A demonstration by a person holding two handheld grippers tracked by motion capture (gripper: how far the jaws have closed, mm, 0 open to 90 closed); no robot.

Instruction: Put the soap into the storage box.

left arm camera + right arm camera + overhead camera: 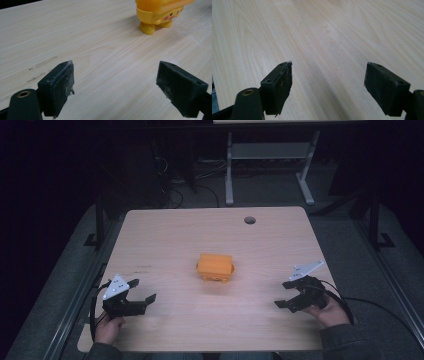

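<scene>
**Orange toy alone at mid-desk, both claws wide**

Orange toy (215, 267) stands upright on the desk (175, 235), about midway between left and right (round feet and pink cheeks show in the left gripper view). Left claw (142, 289) sits at the near left, jaws spread, holding nothing. Right claw (283, 293) sits at the near right, likewise spread and empty. Both are well apart from the toy.

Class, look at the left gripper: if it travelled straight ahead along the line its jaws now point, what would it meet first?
Probably nothing soon: ahead of the open left gripper lies bare table. The orange toy sits right of that line, so the gripper would likely pass beside it, though depth is hard to judge.
</scene>
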